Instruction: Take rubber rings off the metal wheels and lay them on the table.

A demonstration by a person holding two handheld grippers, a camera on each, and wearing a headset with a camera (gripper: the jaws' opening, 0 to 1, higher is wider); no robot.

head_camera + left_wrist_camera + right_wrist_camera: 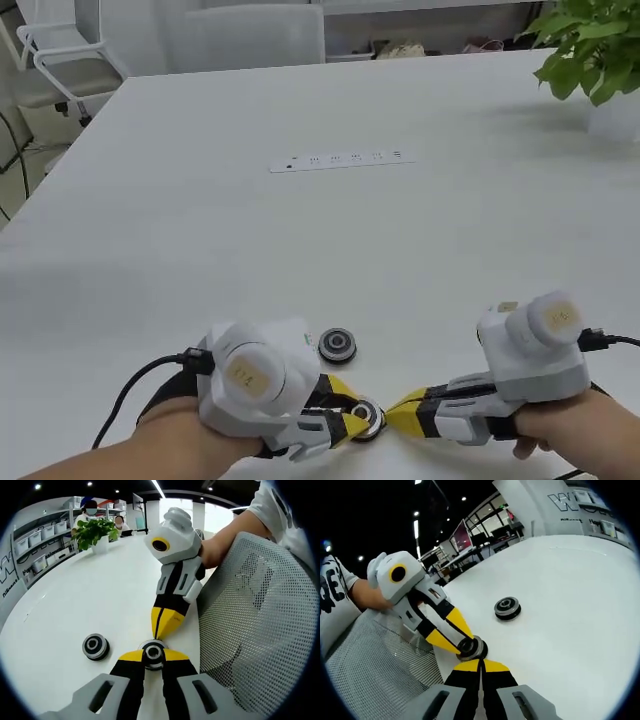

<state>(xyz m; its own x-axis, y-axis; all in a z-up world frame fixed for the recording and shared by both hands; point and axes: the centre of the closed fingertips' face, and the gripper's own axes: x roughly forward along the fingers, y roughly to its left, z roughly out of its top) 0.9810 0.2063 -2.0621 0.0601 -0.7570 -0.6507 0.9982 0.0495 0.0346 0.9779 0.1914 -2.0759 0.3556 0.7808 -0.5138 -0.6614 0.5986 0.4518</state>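
Note:
A small metal wheel (366,417) with a black rubber ring is held just above the white table (300,250) near its front edge. My left gripper (352,420) is shut on this wheel (153,651), one yellow tip on each side. My right gripper (392,415) comes in from the opposite side, its tips pressed together on the rubber ring at the wheel's (471,647) rim. A second wheel (337,345) with its ring on lies flat on the table just beyond, also seen in the left gripper view (95,646) and the right gripper view (507,608).
A flush power strip (340,159) sits in the table's middle. A potted plant (590,50) stands at the far right corner. A grey mesh chair back (250,620) is close behind the grippers. White chairs (60,60) stand beyond the far left edge.

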